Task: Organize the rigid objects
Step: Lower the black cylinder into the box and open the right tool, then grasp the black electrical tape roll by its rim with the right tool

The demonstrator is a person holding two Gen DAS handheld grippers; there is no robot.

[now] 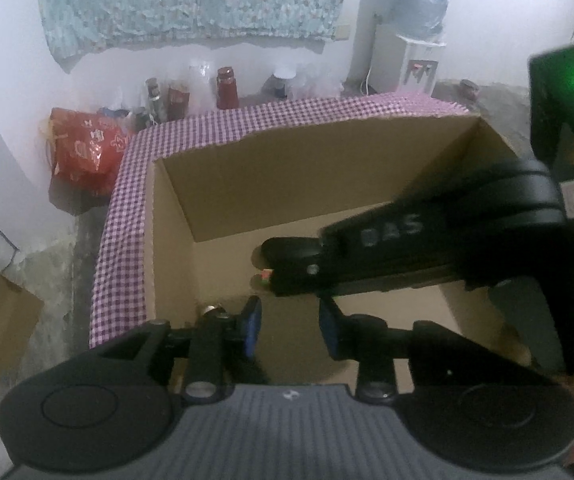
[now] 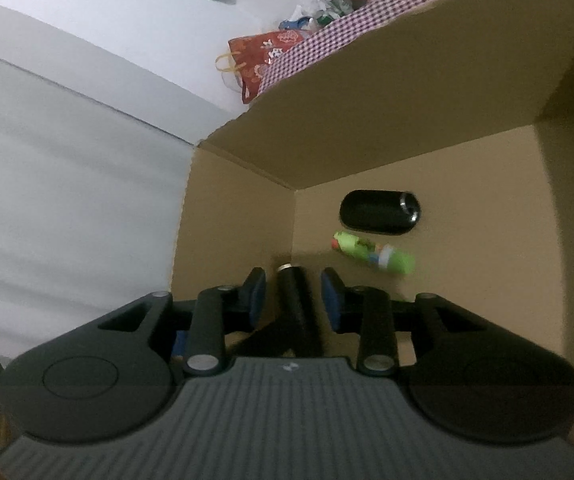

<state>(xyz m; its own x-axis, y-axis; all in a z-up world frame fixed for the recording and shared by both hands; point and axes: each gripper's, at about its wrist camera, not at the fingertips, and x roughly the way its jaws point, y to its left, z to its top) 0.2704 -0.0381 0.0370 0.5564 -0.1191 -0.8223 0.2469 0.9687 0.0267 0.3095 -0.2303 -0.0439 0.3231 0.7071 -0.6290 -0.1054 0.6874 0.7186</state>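
Cardboard box [image 2: 407, 92], one, open-topped, fills both views and sits on purple checked cloth [image 1: 123, 240]. Three objects lie on its floor in the right wrist view: a black cylinder with a metal cap [image 2: 379, 212] at centre right, a green printed tube [image 2: 375, 255] just below it, its print too blurred to read, and a dark cylinder [image 2: 297, 300] at lower centre. The right gripper [image 2: 293, 296] straddles that dark cylinder, jaws slightly apart, pads not pressing it. The left gripper [image 1: 289, 330], at lower centre of its view, is slightly parted and holds nothing. Letters "DAS" show on the right gripper's arm.
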